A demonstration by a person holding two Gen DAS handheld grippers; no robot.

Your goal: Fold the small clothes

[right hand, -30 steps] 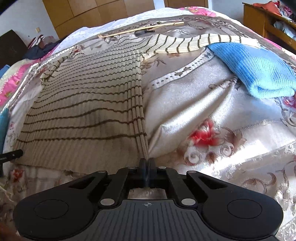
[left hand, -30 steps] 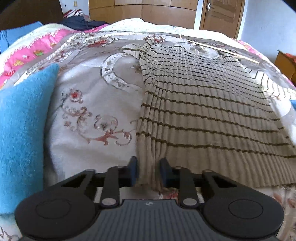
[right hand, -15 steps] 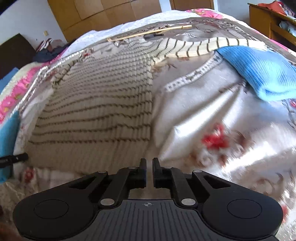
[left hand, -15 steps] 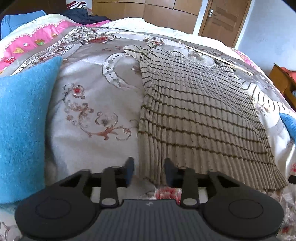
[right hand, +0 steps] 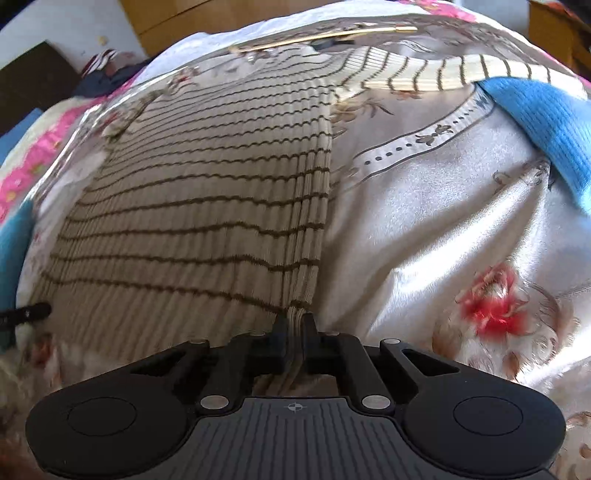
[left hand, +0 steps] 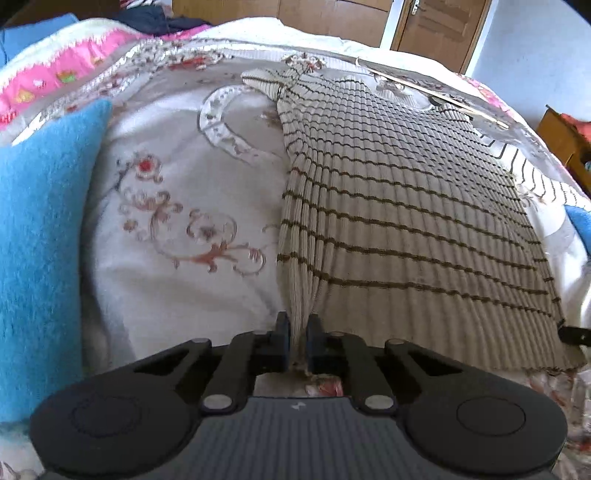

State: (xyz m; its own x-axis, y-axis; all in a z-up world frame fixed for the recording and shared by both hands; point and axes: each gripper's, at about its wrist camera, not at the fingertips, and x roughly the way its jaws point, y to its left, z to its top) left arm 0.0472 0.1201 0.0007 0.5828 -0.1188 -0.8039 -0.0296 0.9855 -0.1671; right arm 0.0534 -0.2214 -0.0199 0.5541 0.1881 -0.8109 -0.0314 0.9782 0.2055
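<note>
Lying flat on a floral bedspread (left hand: 192,206), a ribbed beige sweater (left hand: 406,206) with thin dark brown stripes is spread with its hem toward both cameras. A fuzzy blue cloth (left hand: 40,236) is seen just beside the sweater's left edge in the left wrist view, apart from it across a band of bare bedspread. In the right wrist view, a blue knitted garment (right hand: 546,122) is laid on the bed to the right, its upper edge covering the end of the sweater's outstretched striped sleeve (right hand: 436,74). A thin wooden stick (right hand: 325,35) is seen across the bed beyond the neckline. A pink-bordered quilt (left hand: 55,70), wooden wardrobe panels and a door (left hand: 432,29) are visible further back.

The left gripper (left hand: 297,332) is clamped on the hem's left corner; the knit is bunched into tight vertical pleats between its dark fingers. The right gripper (right hand: 294,328) is likewise closed on the hem's right corner, with gathered ribs pinched between the fingers and trailing back under them. Each gripper's tip can be glimpsed at the far edge of the other's view.

The bedspread is a glossy satin-like fabric, creased, printed with scrolls and red roses. The sweater's stripes are wavy over the ribbing.
</note>
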